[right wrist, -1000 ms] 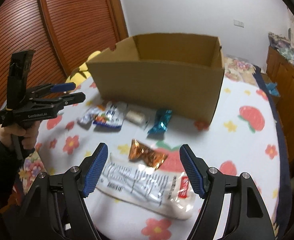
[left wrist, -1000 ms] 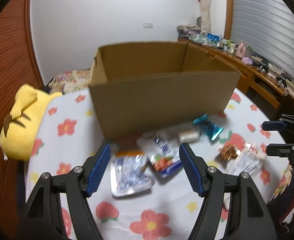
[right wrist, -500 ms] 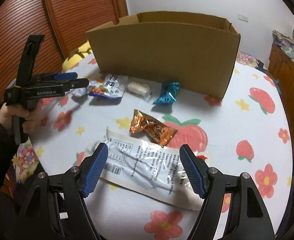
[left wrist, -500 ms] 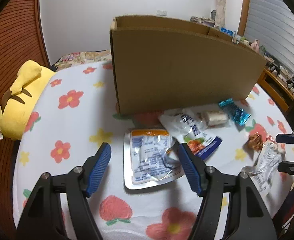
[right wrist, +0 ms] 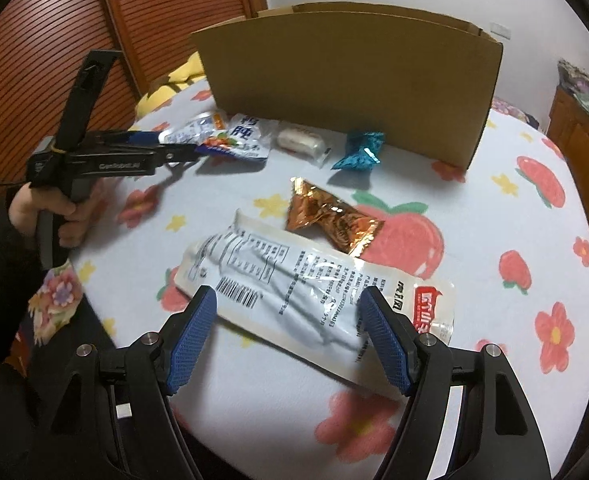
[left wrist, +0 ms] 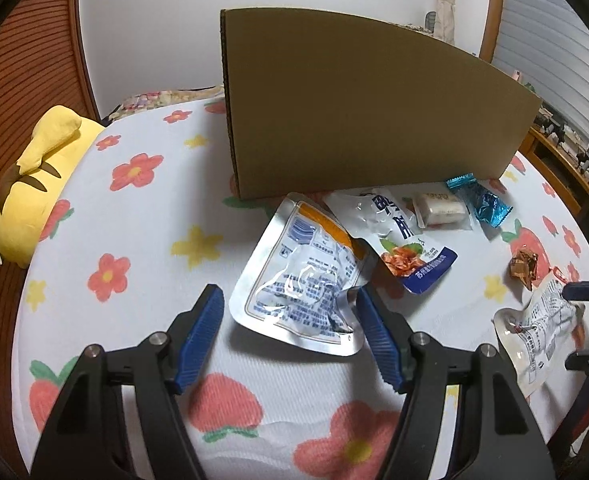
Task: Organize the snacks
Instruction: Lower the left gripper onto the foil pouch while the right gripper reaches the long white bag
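An open cardboard box [left wrist: 354, 112] [right wrist: 350, 80] stands at the back of the flower-print table. In front of it lie a silver pouch [left wrist: 302, 280] [right wrist: 192, 130], a white-and-blue packet [left wrist: 402, 236] [right wrist: 246, 136], a small white bar [left wrist: 440, 204] [right wrist: 300, 140], a blue foil sweet [left wrist: 482, 200] [right wrist: 360, 152], an orange foil wrapper [left wrist: 525, 268] [right wrist: 330, 220] and a long white packet [right wrist: 314, 280] [left wrist: 542, 336]. My left gripper [left wrist: 290, 300] [right wrist: 174, 148] is open low over the silver pouch, which lies between its fingers. My right gripper [right wrist: 288, 300] [left wrist: 586, 320] is open astride the long white packet.
A yellow plush toy [left wrist: 42, 184] [right wrist: 166, 88] rests at the table's left edge. Slatted wooden doors [right wrist: 54, 40] stand behind it, and a wooden sideboard [left wrist: 554, 152] runs along the right. A hand [right wrist: 54, 216] holds the left gripper's handle at the table's near-left edge.
Both grippers have come down and closer to the table. The silver pouch now lies between the left fingers and the long white packet between the right fingers. The box looms taller.
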